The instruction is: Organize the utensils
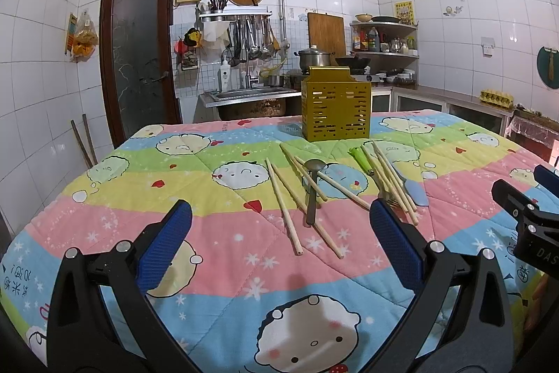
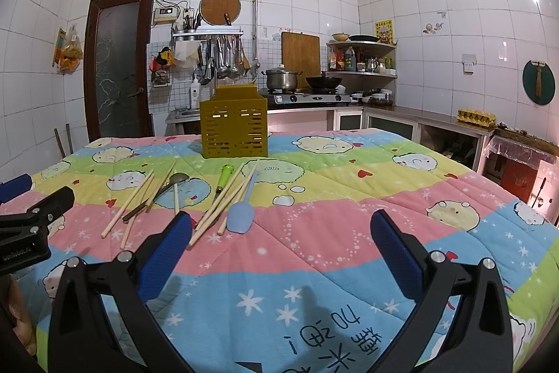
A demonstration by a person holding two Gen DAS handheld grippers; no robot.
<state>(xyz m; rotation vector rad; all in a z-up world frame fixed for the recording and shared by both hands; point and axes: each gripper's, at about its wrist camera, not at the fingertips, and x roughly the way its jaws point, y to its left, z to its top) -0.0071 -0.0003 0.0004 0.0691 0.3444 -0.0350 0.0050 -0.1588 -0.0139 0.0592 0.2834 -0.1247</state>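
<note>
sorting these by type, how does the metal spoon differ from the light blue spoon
The metal spoon is dull grey with a small round bowl; the light blue spoon has a broader, flatter bowl. The metal spoon lies among chopsticks, bowl toward the yellow holder; the blue one's bowl points away. Both lie flat on the quilt.

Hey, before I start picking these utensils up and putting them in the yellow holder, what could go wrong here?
1. The chopsticks lie crossed with the metal spoon on top of them, so lifting one could drag or flick the others.
2. The quilt is soft; thin chopsticks may sink in and slip from an open gripper.
3. The yellow holder stands on that same padded cloth, so a bump while inserting might tip it.
</note>
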